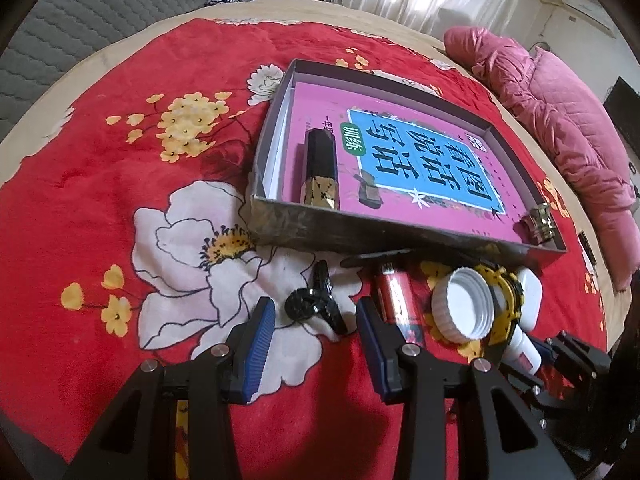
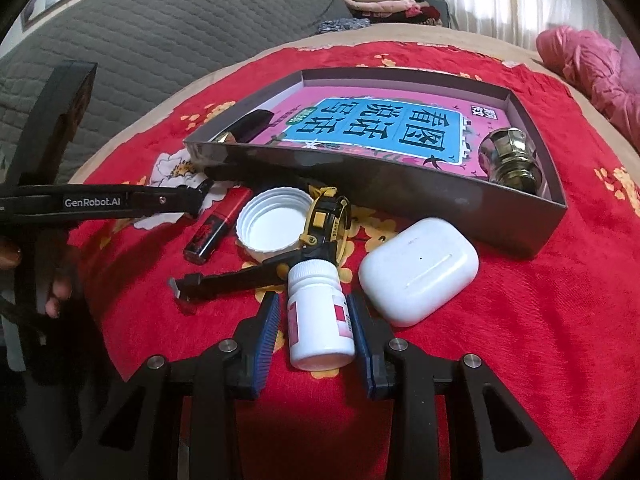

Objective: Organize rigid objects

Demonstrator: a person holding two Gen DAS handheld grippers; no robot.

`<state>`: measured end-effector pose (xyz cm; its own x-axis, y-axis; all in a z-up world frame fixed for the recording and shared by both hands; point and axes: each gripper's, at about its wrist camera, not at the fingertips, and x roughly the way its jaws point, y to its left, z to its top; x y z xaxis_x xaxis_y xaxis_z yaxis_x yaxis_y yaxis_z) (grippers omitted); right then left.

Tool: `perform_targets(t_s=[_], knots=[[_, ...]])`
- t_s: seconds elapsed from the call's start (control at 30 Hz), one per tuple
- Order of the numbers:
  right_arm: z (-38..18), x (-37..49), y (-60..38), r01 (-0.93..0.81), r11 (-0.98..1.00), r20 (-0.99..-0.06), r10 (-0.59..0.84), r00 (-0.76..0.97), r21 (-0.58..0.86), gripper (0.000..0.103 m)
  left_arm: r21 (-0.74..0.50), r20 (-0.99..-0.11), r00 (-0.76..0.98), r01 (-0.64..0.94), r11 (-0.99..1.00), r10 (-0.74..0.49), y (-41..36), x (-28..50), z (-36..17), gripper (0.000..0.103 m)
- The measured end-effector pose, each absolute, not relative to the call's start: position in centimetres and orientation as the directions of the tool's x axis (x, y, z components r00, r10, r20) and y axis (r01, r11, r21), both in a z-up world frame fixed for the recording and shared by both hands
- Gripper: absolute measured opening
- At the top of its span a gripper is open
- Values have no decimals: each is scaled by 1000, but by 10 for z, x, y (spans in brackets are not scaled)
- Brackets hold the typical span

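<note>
**White bottle between right jaws**

White pill bottle (image 2: 320, 316) lies on red blanket (image 2: 540, 340) between right gripper (image 2: 316, 312) pads, apparently clamped. Left gripper (image 1: 316, 312) jaws apart, straddling black clip (image 1: 316, 304). Grey box (image 2: 400, 196) sits just behind.

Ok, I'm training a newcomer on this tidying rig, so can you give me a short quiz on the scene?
1. True or false: the white earbud case lies inside the box.
2. What lies between the fingers of the right gripper? A) a spoon B) the white bottle C) a mug
3. Besides the pink book, how many things are in the box?

Key: 1 false, it lies on the red blanket. 2 B. 3 two: the black-and-gold tube and the brass knob.
</note>
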<state>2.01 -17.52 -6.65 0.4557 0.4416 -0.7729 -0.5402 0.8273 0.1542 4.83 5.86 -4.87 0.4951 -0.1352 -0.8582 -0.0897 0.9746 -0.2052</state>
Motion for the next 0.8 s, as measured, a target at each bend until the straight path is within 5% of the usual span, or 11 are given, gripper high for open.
perform_targets(t_s=[0.53, 0.8], knots=[[-67, 19, -171, -552, 828, -773, 416, 480, 102, 28, -172, -862, 493, -65, 983, -118, 57, 55, -63, 42], [-65, 18, -172, -552, 829, -774, 409, 484, 94, 27, -155, -860, 501, -67, 986, -101, 62, 51, -63, 27]])
